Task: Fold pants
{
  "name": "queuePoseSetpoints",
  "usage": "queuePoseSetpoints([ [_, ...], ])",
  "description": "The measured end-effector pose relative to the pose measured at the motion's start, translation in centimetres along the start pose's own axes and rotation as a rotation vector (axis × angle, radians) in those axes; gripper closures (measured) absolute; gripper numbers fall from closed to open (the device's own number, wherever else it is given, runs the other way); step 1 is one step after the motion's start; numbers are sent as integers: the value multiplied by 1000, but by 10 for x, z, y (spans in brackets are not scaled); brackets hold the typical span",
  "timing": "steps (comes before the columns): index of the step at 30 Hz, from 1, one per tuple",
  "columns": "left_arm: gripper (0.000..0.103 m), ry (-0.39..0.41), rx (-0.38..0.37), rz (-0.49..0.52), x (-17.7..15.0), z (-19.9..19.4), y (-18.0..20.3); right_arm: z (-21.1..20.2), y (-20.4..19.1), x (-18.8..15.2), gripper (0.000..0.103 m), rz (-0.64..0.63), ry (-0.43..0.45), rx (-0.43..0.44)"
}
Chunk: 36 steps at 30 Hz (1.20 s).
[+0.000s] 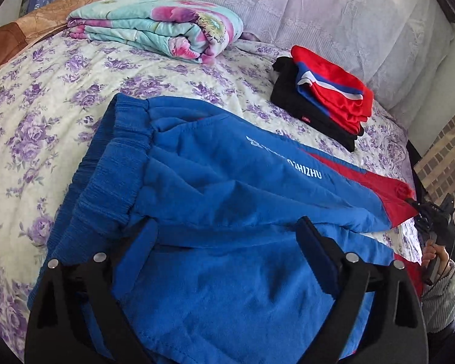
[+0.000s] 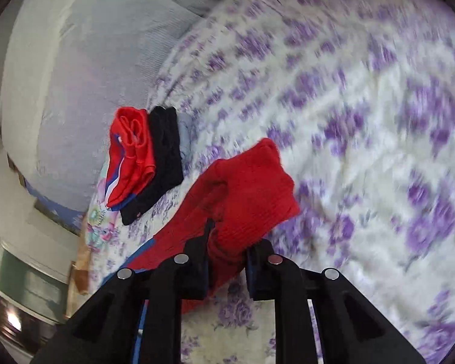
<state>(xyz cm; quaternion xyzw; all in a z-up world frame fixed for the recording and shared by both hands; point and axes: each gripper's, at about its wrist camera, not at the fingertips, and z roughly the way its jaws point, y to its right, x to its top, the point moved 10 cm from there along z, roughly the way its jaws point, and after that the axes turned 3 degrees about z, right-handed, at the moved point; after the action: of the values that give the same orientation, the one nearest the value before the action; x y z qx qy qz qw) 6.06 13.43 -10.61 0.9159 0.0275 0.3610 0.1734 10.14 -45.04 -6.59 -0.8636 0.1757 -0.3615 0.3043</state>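
Blue fleece pants with red lower legs and white lettering (image 1: 215, 182) spread across the purple-flowered white bedspread (image 1: 39, 115), elastic waistband toward the left of the left wrist view. Left gripper (image 1: 227, 242) over the blue seat fabric, jaws spread wide, pads clear of the cloth. Right gripper (image 2: 227, 261) clamped narrow on the ribbed red cuff (image 2: 245, 188) of one pant leg, cuff lifted off the bedspread. Folded stack of red, blue-white striped and black garments (image 1: 321, 97) near the far bed edge. Folded floral turquoise-pink quilt (image 1: 154, 30) further back, beside a brown pillow (image 1: 27, 30).
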Motion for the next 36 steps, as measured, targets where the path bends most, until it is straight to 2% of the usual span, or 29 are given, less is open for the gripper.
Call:
queuePoseSetpoints([
  [2, 9, -6, 9, 10, 0, 4, 0, 17, 16, -3, 84, -60, -70, -104],
  [4, 9, -13, 24, 27, -1, 5, 2, 34, 36, -17, 78, -4, -173, -129],
  [6, 9, -17, 16, 30, -1, 2, 3, 24, 38, -12, 75, 38, -135, -83],
  [8, 9, -19, -14, 13, 0, -5, 3, 1, 41, -5, 53, 41, -61, -97],
  [10, 9, -6, -41, -8, 4, -16, 1, -25, 45, -2, 50, 28, 4, -130],
  [12, 9, 13, -33, -8, 8, -27, -4, -48, 43, -7, 49, 2, 53, -158],
  [15, 9, 20, 12, -14, 8, -39, -20, -63, 10, -38, 47, -69, 3, -48],
  [17, 9, 18, 11, -75, 0, -48, -36, -71, -7, -59, 34, -96, -1, 2],
  [20, 9, 25, -51, -184, -18, -68, -55, -82, -17, -83, 29, -128, 21, 34],
  [23, 9, 41, -49, -233, -34, -92, -68, -86, -15, -99, 28, -94, 16, 66],
  [27, 9, -15, -66, -314, -57, -94, -81, -89, -8, -107, 27, -58, 29, 84],
  [30, 9, -30, -34, -318, -59, -80, -80, -93, -6, -114, 27, -33, 32, 102],
  [33, 10, -12, 8, -269, -48, -68, -73, -102, -8, -120, 25, -30, 26, 113],
  [36, 31, -12, 77, -267, -45, -62, -79, -117, -7, -125, 19, -48, 39, 97],
])
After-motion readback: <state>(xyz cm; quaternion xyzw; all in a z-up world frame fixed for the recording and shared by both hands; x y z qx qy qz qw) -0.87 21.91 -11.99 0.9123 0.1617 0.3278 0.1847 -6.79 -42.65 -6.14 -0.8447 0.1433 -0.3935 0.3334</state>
